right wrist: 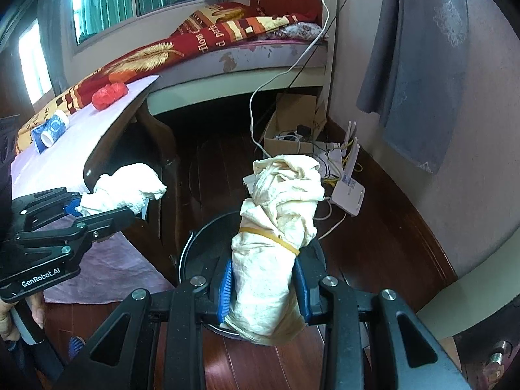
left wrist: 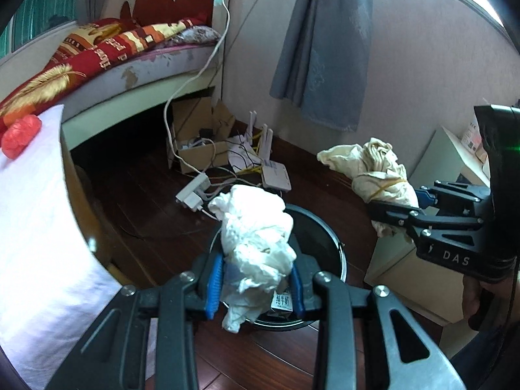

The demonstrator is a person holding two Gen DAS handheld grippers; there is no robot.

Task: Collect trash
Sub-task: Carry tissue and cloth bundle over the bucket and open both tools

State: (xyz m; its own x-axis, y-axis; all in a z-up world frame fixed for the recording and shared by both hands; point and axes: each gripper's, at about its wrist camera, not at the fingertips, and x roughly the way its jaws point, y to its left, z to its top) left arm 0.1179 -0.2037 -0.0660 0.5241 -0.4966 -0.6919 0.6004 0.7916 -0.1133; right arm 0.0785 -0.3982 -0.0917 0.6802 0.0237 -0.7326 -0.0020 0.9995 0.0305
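- dark reddish wooden floor (left wrist: pixel 136 195) runs through a bedroom, with a bed (left wrist: pixel 136 74) under a red patterned blanket (left wrist: pixel 97 52) at the back and a grey curtain (left wrist: pixel 325 48) hanging on the pale wall.
- on the floor by the wall sit a cardboard box (left wrist: pixel 201 152) full of cables, a white router (left wrist: pixel 276 177) and a white power strip (left wrist: pixel 191 191), with a white cable trailing down from the bed.
- left gripper (left wrist: pixel 256 287) has its blue-padded jaws clamped on a crumpled white wad of paper (left wrist: pixel 260 243), which sticks up and forward from between them.
- that wad hangs right above the open mouth of a round black trash bin (left wrist: pixel 321 237) standing on the floor; a small carton with printed characters shows inside the bin.
- right gripper (right wrist: pixel 263 287) is closed on a cream paper bundle (right wrist: pixel 279 227) tied round with a yellow rubber band (right wrist: pixel 269 239); the bundle stands up between the pads.
- in the right wrist view the same bin (right wrist: pixel 195 247) lies just beneath and behind the bundle.
- both grippers are near each other, side by side over the bin.
- a white-covered table (right wrist: pixel 107 120) to the left carries a red crumpled lump (right wrist: pixel 109 94) and a blue-and-white cup (right wrist: pixel 55 130) lying on its side.
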